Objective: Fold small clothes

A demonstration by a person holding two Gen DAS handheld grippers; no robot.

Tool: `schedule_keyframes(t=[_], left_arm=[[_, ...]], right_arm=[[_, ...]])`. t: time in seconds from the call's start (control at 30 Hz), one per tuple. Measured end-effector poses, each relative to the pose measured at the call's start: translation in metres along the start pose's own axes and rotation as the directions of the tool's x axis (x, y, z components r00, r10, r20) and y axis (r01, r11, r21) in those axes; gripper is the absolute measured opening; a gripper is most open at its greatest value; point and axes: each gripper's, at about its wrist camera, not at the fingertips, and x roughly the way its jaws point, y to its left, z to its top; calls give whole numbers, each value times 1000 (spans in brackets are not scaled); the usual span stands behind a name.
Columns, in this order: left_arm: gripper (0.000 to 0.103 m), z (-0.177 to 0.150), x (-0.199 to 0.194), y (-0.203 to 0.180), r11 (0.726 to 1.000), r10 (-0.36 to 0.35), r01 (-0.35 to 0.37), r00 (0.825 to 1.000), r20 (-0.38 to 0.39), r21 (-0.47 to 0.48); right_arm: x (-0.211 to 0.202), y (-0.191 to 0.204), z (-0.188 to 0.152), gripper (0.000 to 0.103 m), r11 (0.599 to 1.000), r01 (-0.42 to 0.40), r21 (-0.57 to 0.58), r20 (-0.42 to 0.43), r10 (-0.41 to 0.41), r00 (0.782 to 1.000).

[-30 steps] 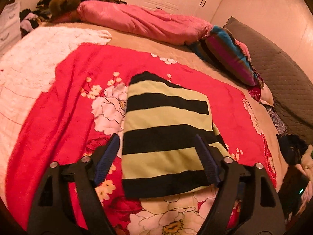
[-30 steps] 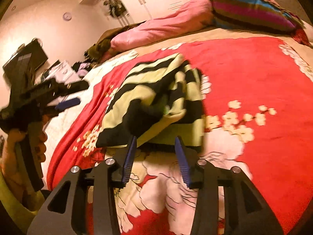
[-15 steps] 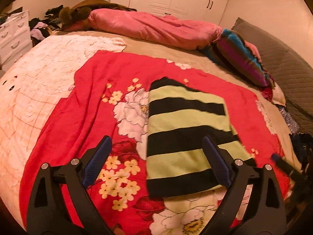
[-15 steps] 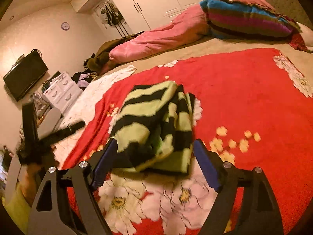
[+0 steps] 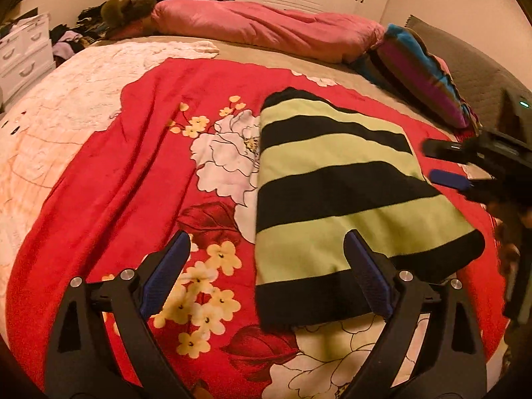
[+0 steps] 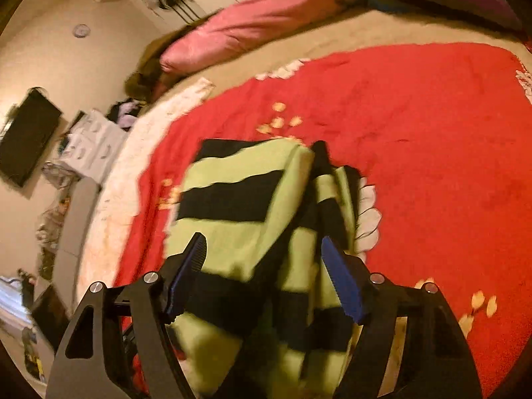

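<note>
Green-and-black striped garment (image 5: 335, 199) lies folded flat on red floral blanket (image 5: 133, 179).

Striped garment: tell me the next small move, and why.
Probably lower the right gripper so its closing jaws pinch the bunched edge of the striped garment. That edge lies between them ungripped, and the left gripper hangs open over the garment's other side.

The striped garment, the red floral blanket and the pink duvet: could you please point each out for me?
Striped garment (image 5: 335, 179), left wrist view, on a black stripe at mid-fold.
Red floral blanket (image 5: 109, 193), left wrist view, on bare red fabric.
Pink duvet (image 5: 266, 26), left wrist view, on its middle.
</note>
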Motion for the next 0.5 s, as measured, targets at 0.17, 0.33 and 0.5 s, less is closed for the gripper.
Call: schedule_keyframes(t=[0.17,0.33,0.5], left_arm=[[88,-3,5,-6,999,-6,6,1000,-2,33],[88,-2,4,-7,999,-30,29,1000,2,30],[89,-1,0,-8,999,-28,27,999,21,40]], right_arm=[[25,-13,3,42,997,-55,58,-66,59,996],[11,4,2,14,993,-108,-45,-18,107,994],[-28,22,6,12,980,-130,-148,76,142,987]])
